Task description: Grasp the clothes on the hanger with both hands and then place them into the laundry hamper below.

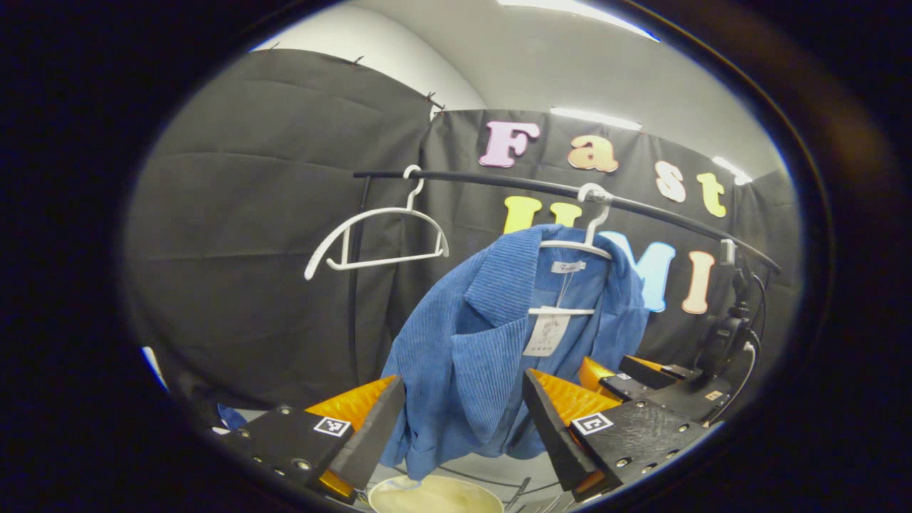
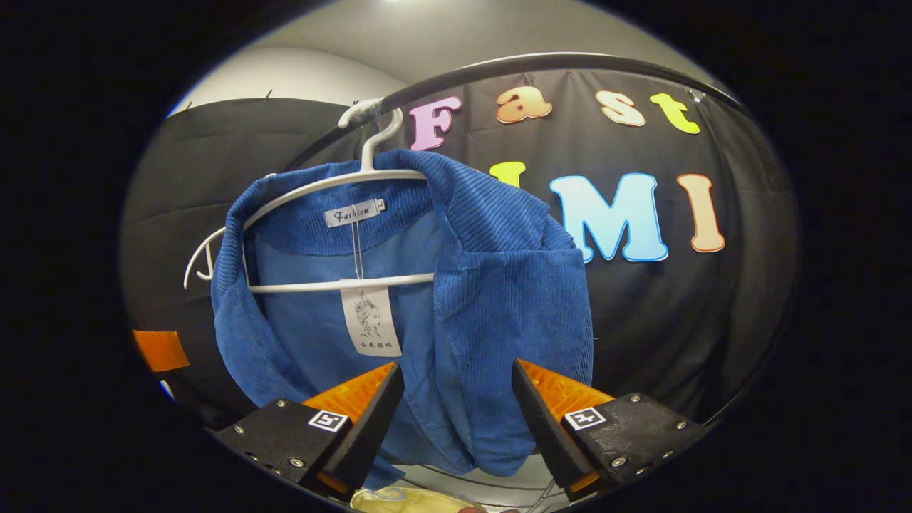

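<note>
The blue corduroy jacket hangs on a white hanger from the black rail, above the pale hamper rim, so both the left gripper and right gripper stand wide open, holding nothing, framing its lower folds.

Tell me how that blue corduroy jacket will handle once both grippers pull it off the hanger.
The blue jacket hangs in soft folds, so probably floppy, sagging between grips. Its ribbed fabric should resist slipping. The white hanger inside the collar may snag.
</note>
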